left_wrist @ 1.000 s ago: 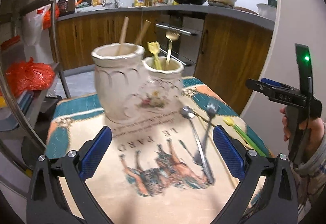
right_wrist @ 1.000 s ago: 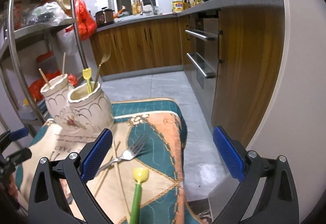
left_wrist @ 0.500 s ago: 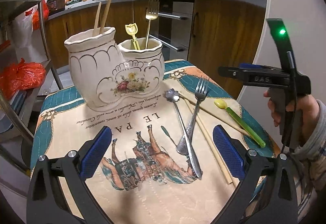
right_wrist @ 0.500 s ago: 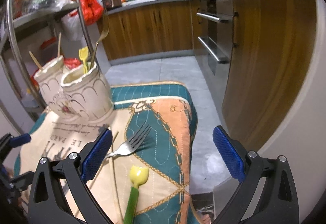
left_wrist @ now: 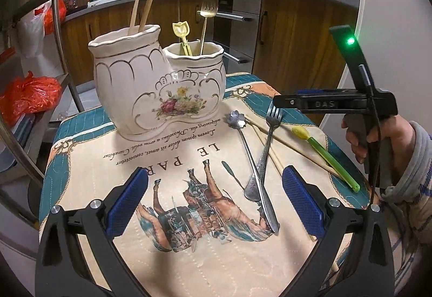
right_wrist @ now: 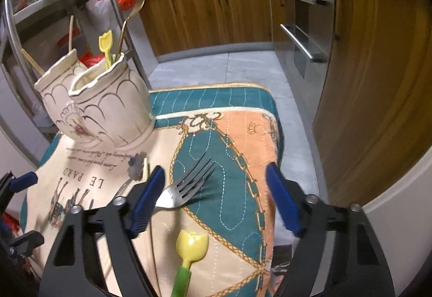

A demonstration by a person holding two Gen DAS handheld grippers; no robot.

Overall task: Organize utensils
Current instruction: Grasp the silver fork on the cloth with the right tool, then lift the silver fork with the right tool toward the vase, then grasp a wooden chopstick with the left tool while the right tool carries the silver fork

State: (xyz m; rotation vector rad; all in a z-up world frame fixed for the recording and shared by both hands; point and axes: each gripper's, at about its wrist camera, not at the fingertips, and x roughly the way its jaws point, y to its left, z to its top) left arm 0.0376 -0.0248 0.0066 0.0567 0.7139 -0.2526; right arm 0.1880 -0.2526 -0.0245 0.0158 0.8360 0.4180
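Kitchen cabinets stood behind the printed cloth (left_wrist: pixel 167 256), where the steel fork (right_wrist: pixel 183 189) and tulip spoon (right_wrist: pixel 190 245) lay loose near the ceramic holder (left_wrist: pixel 159 91). Right gripper (right_wrist: pixel 216 199), empty, had just been narrowing, probably toward the spoon; left gripper (left_wrist: pixel 216 202) hung wide, empty.

Black gripper frames (left_wrist: pixel 213 205), blue ribbed fingers (left_wrist: pixel 302 202), silver screws; grey knit sleeve (left_wrist: pixel 410 162).

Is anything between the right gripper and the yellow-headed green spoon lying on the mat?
Nothing visible. The right gripper, whose jaws have just been closing with nothing gripped, hangs above the mat. The green spoon lies uncovered just below it. The silver fork lies beside it, not across it.
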